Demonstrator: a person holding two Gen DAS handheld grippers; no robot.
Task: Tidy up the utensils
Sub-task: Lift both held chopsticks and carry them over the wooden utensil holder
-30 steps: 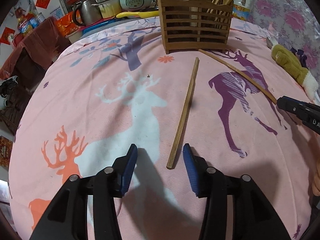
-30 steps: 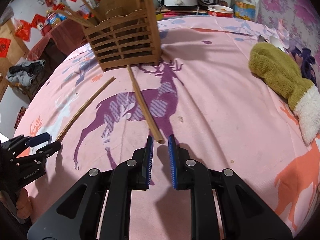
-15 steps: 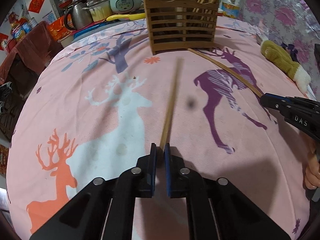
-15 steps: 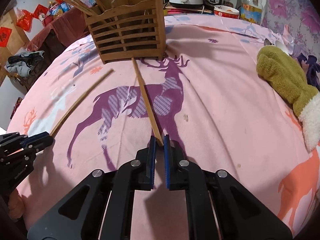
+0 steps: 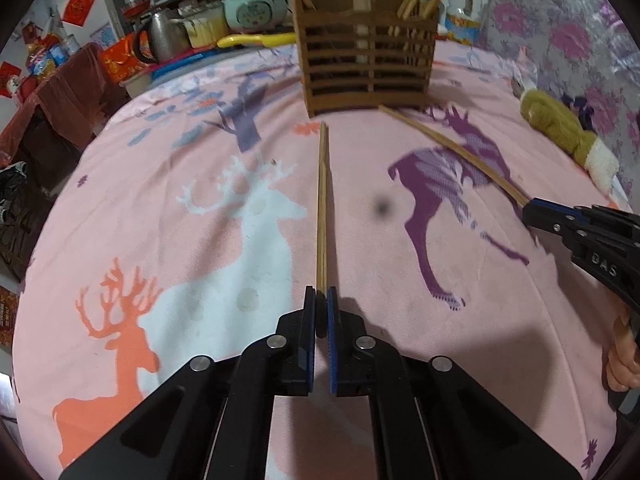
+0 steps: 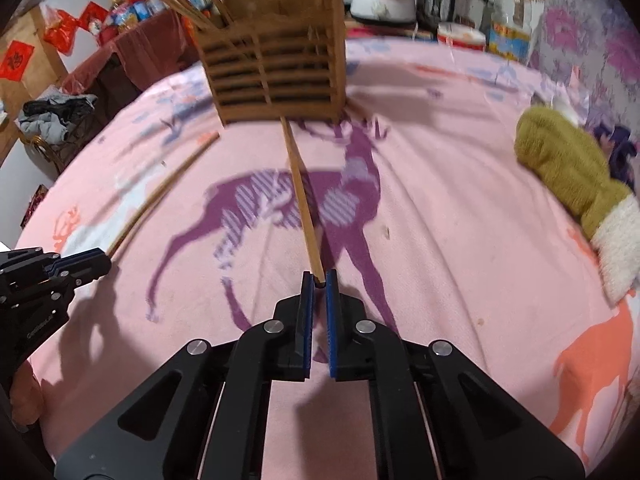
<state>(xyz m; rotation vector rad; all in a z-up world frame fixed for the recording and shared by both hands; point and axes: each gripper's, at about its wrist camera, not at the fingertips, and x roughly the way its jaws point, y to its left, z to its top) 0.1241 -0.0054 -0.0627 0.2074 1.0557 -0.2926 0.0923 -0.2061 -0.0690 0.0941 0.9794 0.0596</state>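
Note:
A slatted wooden utensil holder [image 5: 366, 68] [image 6: 276, 76] stands at the far side of the pink deer-print cloth, with several chopsticks sticking out of it. My left gripper [image 5: 320, 300] is shut on the near end of a wooden chopstick [image 5: 322, 208] that points straight at the holder. The right gripper [image 6: 319, 280] is shut on the near end of a second chopstick [image 6: 302, 192], whose far tip lies by the holder's base. Each view also shows the other pair: right gripper [image 5: 532, 210] with its chopstick [image 5: 452, 148], left gripper [image 6: 100, 262] with its chopstick [image 6: 168, 188].
A green knitted mitten with a white cuff [image 6: 568, 172] [image 5: 556, 124] lies at the cloth's right side. Behind the holder stand a rice cooker [image 5: 256, 8], a kettle [image 5: 160, 38], pots and jars. A person's fingers [image 5: 622, 360] show at the right edge.
Both grippers have gone from open to shut, each on the near end of its chopstick. The left chopstick has swung from a slant to straight ahead of the left gripper.

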